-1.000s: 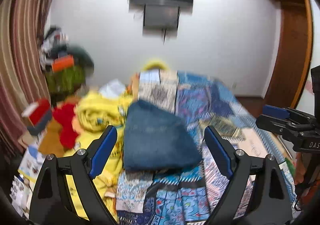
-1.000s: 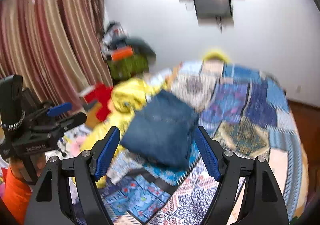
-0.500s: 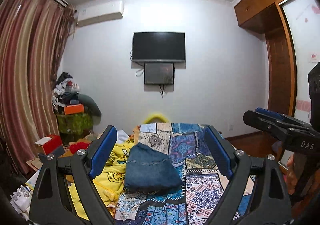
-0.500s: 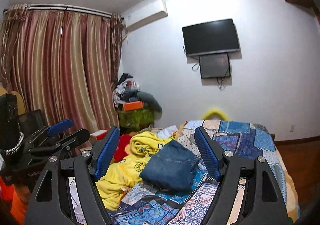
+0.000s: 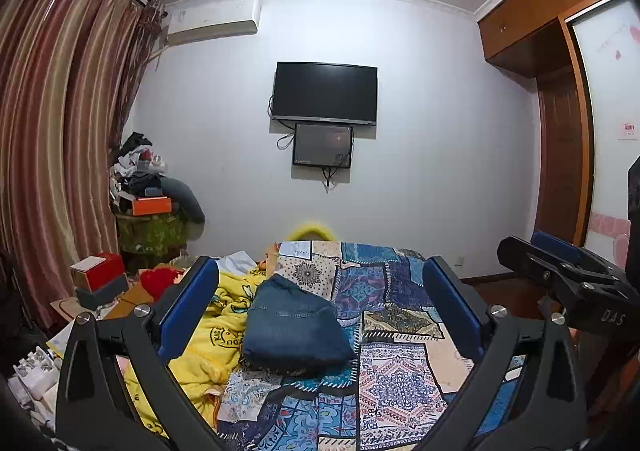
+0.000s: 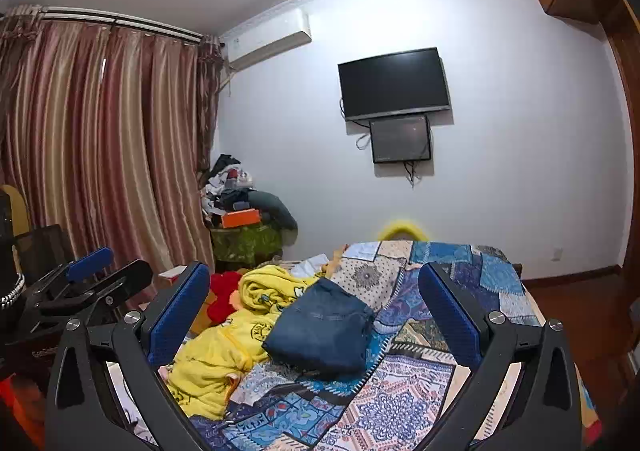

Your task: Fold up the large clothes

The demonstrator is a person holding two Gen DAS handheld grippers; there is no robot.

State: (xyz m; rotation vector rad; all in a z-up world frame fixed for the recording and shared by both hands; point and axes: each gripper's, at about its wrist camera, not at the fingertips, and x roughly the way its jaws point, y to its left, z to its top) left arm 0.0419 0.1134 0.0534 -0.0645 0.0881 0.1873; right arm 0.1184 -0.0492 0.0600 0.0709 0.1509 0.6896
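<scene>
Folded jeans lie mid-bedspread (yellow blanket touching leftward); both grippers gape, empty, above.

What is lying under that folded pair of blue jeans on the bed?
The folded jeans rest on the patchwork bedspread, their left edge against the yellow blanket. Whatever lies directly beneath the jeans is covered.
</scene>
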